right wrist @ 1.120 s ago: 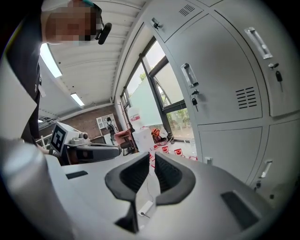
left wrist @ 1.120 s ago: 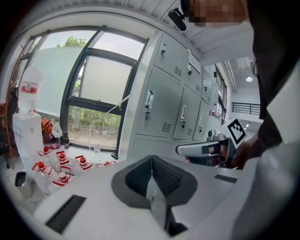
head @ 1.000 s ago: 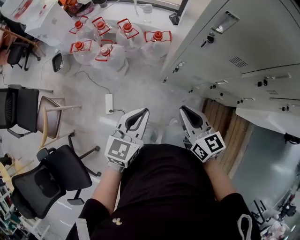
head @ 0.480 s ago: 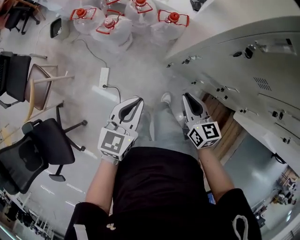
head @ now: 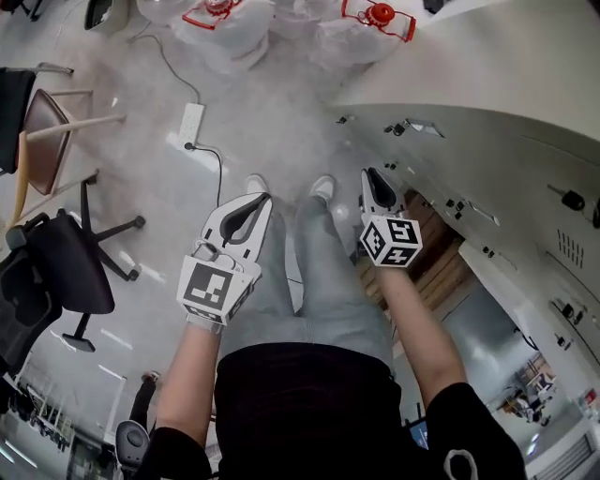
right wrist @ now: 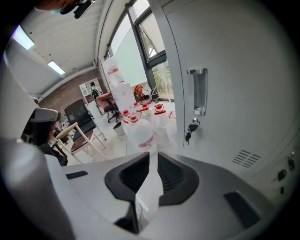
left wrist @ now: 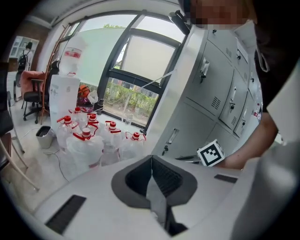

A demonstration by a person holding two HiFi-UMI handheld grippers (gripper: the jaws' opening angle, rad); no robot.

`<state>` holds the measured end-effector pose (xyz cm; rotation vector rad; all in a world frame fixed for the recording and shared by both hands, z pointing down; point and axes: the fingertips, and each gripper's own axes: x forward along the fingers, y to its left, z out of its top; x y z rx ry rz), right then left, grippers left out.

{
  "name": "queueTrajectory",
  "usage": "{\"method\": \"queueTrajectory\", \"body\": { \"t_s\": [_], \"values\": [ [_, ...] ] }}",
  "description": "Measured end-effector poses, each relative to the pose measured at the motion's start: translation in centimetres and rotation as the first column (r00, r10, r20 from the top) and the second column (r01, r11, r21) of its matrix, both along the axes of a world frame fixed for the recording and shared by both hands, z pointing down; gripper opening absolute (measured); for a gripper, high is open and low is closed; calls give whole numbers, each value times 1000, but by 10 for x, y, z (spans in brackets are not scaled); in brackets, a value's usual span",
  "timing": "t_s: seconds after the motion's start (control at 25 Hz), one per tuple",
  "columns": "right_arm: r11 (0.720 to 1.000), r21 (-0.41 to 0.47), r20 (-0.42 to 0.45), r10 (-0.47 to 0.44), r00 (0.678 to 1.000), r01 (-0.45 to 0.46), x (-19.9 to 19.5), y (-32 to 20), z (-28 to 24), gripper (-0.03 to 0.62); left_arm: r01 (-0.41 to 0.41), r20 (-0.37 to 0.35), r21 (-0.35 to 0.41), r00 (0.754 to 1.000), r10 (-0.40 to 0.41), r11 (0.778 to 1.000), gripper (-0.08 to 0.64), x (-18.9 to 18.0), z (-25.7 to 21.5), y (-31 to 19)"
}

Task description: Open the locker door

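Observation:
A bank of grey lockers (head: 487,141) runs along the right of the head view. In the right gripper view one locker door (right wrist: 234,70) fills the right side, with a vertical handle (right wrist: 199,91) and a key (right wrist: 189,127) hanging in the lock below it. My right gripper (head: 370,174) (right wrist: 153,157) is shut and empty, a short way in front of that door and apart from it. My left gripper (head: 257,198) (left wrist: 151,159) is shut too, holding nothing, out over the floor left of the person's legs. The lockers (left wrist: 215,89) also show in the left gripper view.
Several water jugs with red caps (head: 380,19) (left wrist: 84,140) stand on the floor by the window. A power strip (head: 192,120) with its cable lies on the floor. A black office chair (head: 56,272) and a wooden chair (head: 47,141) stand left. A water dispenser (left wrist: 65,89) stands by the window.
The head view has tipped further down and shifted, so the lockers now fill more of the right side. The right gripper has drawn nearer the lockers. Both grippers stay shut.

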<state>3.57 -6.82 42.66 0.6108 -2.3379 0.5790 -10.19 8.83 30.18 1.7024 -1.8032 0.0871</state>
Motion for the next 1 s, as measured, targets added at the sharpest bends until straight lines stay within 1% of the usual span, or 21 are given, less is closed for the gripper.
{"method": "queueTrajectory", "body": {
  "t_s": [0.2, 0.36, 0.52, 0.76, 0.8, 0.92, 1.0],
  "values": [
    [995, -21, -59, 92, 994, -93, -1, -22, 79, 51, 9, -25, -21, 1000, -10, 1000, 23, 0, 47, 0],
    [992, -24, -103, 117, 988, -120, -4, -34, 140, 51, 11, -47, -24, 999, -12, 1000, 23, -2, 85, -2],
    [993, -25, -154, 114, 982, -119, 2, -42, 194, 51, 13, -60, -52, 998, -17, 999, 23, -3, 123, 2],
    [994, -28, -199, 96, 975, -103, 9, -56, 261, 54, -15, -64, -97, 998, 9, 995, 23, 2, 176, 6],
    [994, -32, -203, 93, 975, -102, 9, -58, 272, 57, -10, -69, -103, 998, 3, 995, 23, 2, 185, 5],
    [995, -46, -201, 80, 976, -91, 5, -67, 299, 103, 28, -91, -113, 995, -39, 993, 23, -1, 204, 2],
    [995, -50, -197, 73, 978, -85, 1, -74, 315, 120, 54, -100, -113, 993, -65, 992, 23, -4, 211, 0]
  ]
}}
